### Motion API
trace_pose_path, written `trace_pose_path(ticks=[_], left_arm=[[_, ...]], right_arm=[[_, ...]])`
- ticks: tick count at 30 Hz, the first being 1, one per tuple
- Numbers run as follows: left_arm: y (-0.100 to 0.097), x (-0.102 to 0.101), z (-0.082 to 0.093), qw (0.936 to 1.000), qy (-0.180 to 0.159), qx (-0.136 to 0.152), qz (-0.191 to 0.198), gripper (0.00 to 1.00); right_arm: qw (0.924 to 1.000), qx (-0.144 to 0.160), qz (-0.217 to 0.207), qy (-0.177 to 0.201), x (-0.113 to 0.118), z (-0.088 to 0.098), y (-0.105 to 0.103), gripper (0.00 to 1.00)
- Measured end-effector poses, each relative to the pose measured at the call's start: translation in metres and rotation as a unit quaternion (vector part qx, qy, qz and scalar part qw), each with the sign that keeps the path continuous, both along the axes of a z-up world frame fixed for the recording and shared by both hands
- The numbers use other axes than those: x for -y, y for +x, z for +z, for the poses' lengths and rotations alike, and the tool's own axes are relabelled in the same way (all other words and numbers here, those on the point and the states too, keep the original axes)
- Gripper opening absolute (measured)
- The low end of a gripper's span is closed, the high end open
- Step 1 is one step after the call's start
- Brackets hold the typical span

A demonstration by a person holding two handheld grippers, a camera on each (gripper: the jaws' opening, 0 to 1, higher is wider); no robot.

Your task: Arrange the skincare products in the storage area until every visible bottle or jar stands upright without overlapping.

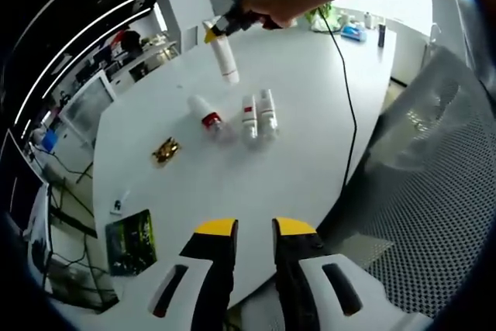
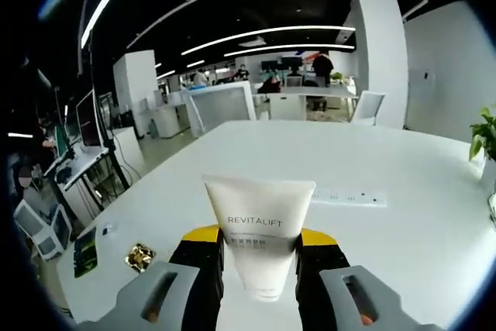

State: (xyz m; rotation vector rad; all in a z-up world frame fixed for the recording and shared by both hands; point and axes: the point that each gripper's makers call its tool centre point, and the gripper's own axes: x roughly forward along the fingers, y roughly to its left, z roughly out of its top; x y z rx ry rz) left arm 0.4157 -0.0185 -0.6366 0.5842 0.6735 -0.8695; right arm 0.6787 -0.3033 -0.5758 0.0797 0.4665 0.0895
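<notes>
My right gripper is shut on a white tube marked REVITALIFT and holds it up above the white table. In the left gripper view the same right gripper, held by a hand, hangs over the table's far part with the tube pointing down. Below it a white bottle with a red band seems to lie on its side. Two slim white bottles with red labels sit side by side; whether they stand or lie I cannot tell. My left gripper is open over the near table edge, holding nothing.
A small gold jar sits left of the bottles. A green booklet lies near the table's edge. A black cable runs across the table. A mesh chair stands at the right. Small items sit at the far end.
</notes>
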Motion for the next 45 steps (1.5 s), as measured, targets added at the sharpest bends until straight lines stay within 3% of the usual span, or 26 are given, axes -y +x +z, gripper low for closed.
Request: trace_pose_path(ticks=[8,31,45], left_arm=[[0.001,0.001,0.001,0.9999,-0.009,-0.003,0.006,0.21],[0.003,-0.002,0.001,0.9999,-0.006,0.001,0.013,0.2],[0.002,-0.002,0.0,0.9999,-0.003,-0.001,0.011,0.2]], right_arm=[[0.9994,-0.009,-0.008,-0.031,0.004,-0.015,0.009,0.3],[0.9954,0.05,-0.071,-0.041,0.014,-0.012,0.018,0.31],[0.9961,0.039,-0.067,-0.042,0.014,-0.012,0.016,0.33]])
